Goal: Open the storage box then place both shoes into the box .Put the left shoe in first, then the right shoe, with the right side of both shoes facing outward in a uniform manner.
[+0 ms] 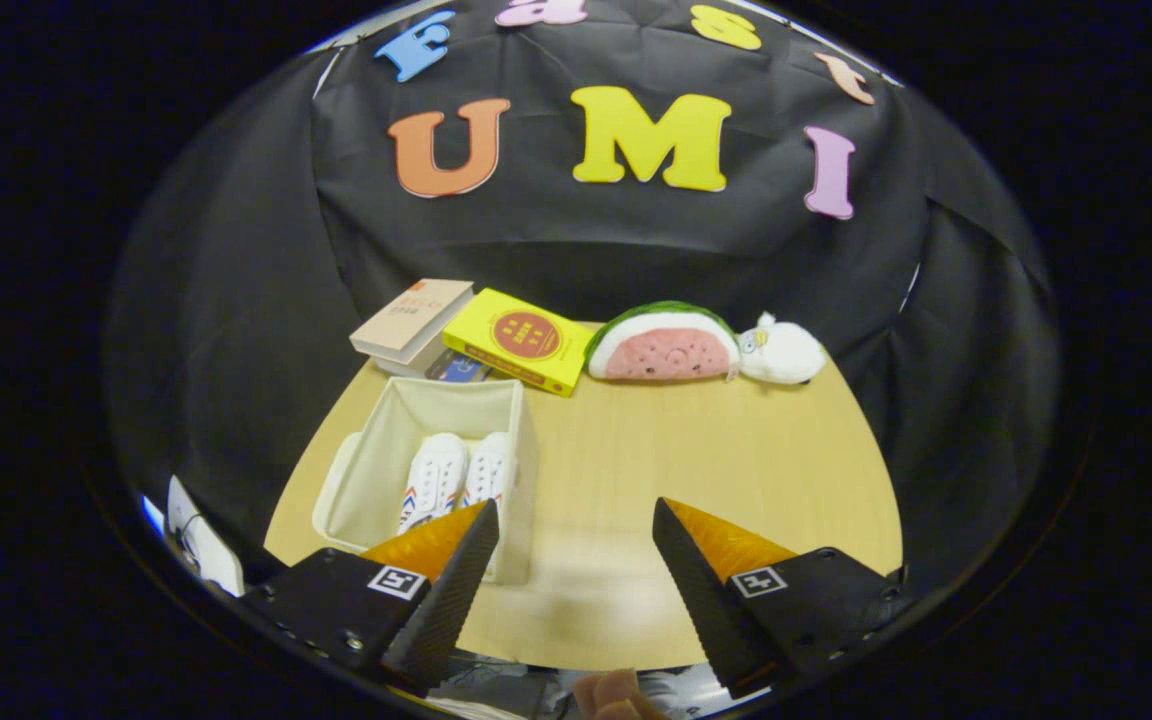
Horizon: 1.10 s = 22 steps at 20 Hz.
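Observation:
A cream fabric storage box stands open on the wooden table, ahead of my left finger. Two white shoes lie side by side inside it: one on the left, the other on the right against the box's right wall. Their near ends are hidden behind my left finger. My gripper hovers above the table's near part, to the right of the box, open with nothing between its fingers.
Behind the box lie a tan book on a small stack and a yellow book. A watermelon-slice plush and a white plush toy sit at the table's far edge. A person's fingertips show below the fingers.

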### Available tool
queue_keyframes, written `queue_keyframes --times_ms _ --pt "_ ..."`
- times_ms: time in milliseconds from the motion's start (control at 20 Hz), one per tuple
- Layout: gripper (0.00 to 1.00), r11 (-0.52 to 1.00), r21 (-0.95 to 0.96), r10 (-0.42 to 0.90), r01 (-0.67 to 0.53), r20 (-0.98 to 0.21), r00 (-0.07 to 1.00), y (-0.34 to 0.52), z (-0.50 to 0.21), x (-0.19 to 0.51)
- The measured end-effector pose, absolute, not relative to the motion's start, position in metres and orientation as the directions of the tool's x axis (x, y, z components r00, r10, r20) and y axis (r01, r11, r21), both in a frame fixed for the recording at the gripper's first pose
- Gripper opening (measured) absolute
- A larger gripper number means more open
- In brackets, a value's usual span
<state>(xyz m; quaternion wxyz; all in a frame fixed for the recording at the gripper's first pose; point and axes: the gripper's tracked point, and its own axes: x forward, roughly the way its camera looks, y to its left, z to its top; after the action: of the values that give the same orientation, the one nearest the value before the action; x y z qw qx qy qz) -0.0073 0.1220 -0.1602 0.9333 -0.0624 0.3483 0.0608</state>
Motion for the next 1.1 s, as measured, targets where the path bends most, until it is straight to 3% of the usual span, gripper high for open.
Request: queue_keyframes --times_ms 250,600,850,1100 --pt "0.94 0.996 -0.07 0.018 -0.062 -0.504 0.864 0.058 -0.091 -0.031" --pt "0.94 0.994 -0.097 -0.071 0.053 -0.201 0.977 -0.02 0.002 -0.07" --pt "0.94 0.995 -0.079 -0.063 0.056 -0.092 0.994 -0.028 0.02 -0.103" --pt "0.95 0.997 -0.072 -0.006 0.001 -0.068 0.998 -0.015 0.008 -0.106"
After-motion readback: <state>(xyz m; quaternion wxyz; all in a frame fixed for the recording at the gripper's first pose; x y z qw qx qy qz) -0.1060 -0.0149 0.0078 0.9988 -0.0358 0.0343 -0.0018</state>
